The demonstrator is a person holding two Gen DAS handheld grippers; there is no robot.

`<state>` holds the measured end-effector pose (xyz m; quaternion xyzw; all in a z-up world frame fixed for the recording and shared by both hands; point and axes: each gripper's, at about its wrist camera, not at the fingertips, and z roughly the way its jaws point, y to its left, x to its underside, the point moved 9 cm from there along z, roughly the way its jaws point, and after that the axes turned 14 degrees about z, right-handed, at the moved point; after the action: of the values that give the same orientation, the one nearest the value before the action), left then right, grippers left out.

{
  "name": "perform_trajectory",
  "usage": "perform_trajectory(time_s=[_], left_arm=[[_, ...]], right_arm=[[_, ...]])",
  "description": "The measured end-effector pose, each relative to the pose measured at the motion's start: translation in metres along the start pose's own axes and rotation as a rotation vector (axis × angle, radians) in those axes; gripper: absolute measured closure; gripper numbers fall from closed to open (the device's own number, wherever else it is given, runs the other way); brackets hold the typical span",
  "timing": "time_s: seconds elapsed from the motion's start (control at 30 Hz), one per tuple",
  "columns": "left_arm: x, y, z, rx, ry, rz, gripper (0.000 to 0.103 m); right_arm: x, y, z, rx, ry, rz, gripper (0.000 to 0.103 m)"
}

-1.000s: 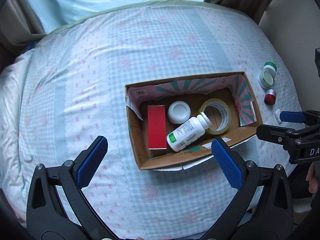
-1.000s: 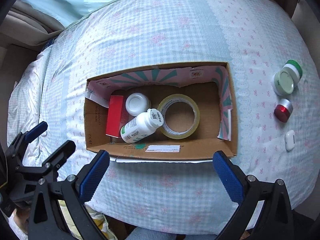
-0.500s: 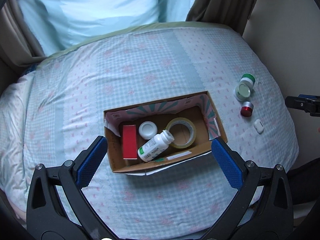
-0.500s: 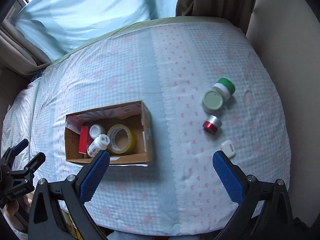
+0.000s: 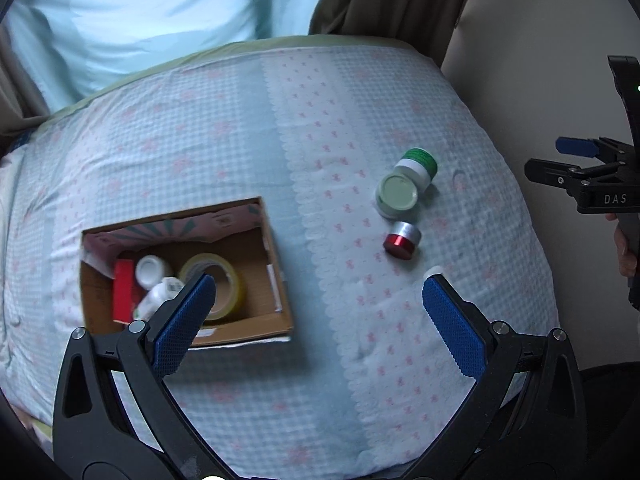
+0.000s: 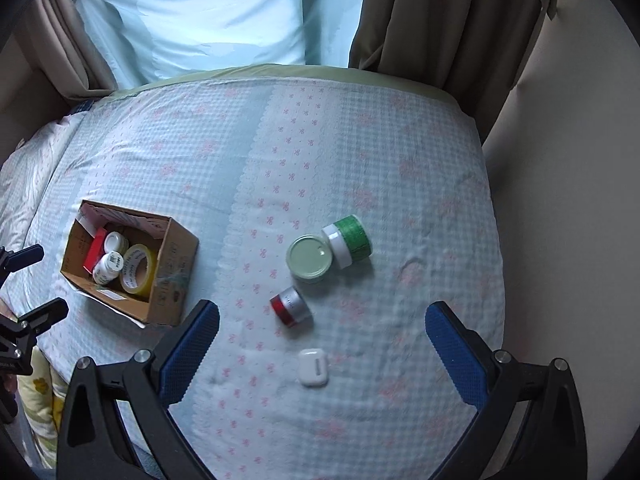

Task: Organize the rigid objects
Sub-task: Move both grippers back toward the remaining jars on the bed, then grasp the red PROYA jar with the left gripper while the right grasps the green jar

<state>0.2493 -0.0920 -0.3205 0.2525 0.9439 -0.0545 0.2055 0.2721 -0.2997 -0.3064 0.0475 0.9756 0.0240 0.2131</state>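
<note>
Checked bedspread (image 6: 360, 140), cardboard box (image 6: 172, 276) left, jars (image 6: 310, 258) near earbud case (image 6: 313, 367)

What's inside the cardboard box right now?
In the box: a red carton, a white jar, a white bottle lying across them, and a tape roll. The floor under them is covered, so anything beneath can't be seen.

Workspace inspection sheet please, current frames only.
Surface: checked bedspread, rumpled.
Job's things: cardboard box holds tape roll, white bottle, white jar, red box. Loose: pale green jar, green-capped jar, red jar, white earbud case.
Clutter: nothing seen.
Grippers: left gripper, right gripper, both open, empty.
Cables: nothing seen.
Surroundings: curtains, wall.
</note>
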Motion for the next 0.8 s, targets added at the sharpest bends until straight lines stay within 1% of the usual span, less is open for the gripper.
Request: perform_trajectory(time_s=[0.13, 0.27, 0.33, 0.43, 0.57, 0.63, 0.7, 0.77, 0.8], left_arm=[[-0.009, -0.043, 0.06, 0.055, -0.007, -0.01, 0.0], [-0.01, -0.07, 0.123, 0.067, -0.014, 0.011, 0.0], [-0.008, -0.08, 0.152, 0.06, -0.013, 0.028, 0.0], [-0.008, -0.092, 0.189, 0.054, -0.03, 0.047, 0.002], [-0.007, -0.104, 0.226, 0.05, -0.058, 0.071, 0.004], [-0.006, -0.11, 0.241, 0.042, -0.061, 0.089, 0.007], [-0.004, -0.114, 0.254, 0.033, -0.062, 0.106, 0.01], [-0.004, -0.117, 0.264, 0.028, -0.067, 0.114, 0.014], [-0.004, -0.118, 0.269, 0.028, -0.071, 0.114, 0.015]], right_arm=[[-0.009, -0.022, 0.036, -0.034, -0.042, -0.062, 0.0], [-0.013, -0.035, 0.08, -0.083, -0.08, -0.091, 0.001], [-0.015, -0.039, 0.104, -0.1, -0.095, -0.096, 0.001], [-0.019, -0.045, 0.135, -0.101, -0.127, -0.098, 0.004], [-0.025, -0.046, 0.172, -0.125, -0.147, -0.094, 0.004], [-0.025, -0.044, 0.189, -0.131, -0.157, -0.103, 0.005], [-0.024, -0.041, 0.205, -0.139, -0.16, -0.116, 0.009], [-0.022, -0.039, 0.218, -0.151, -0.153, -0.124, 0.018], [-0.021, -0.038, 0.223, -0.159, -0.152, -0.126, 0.019]])
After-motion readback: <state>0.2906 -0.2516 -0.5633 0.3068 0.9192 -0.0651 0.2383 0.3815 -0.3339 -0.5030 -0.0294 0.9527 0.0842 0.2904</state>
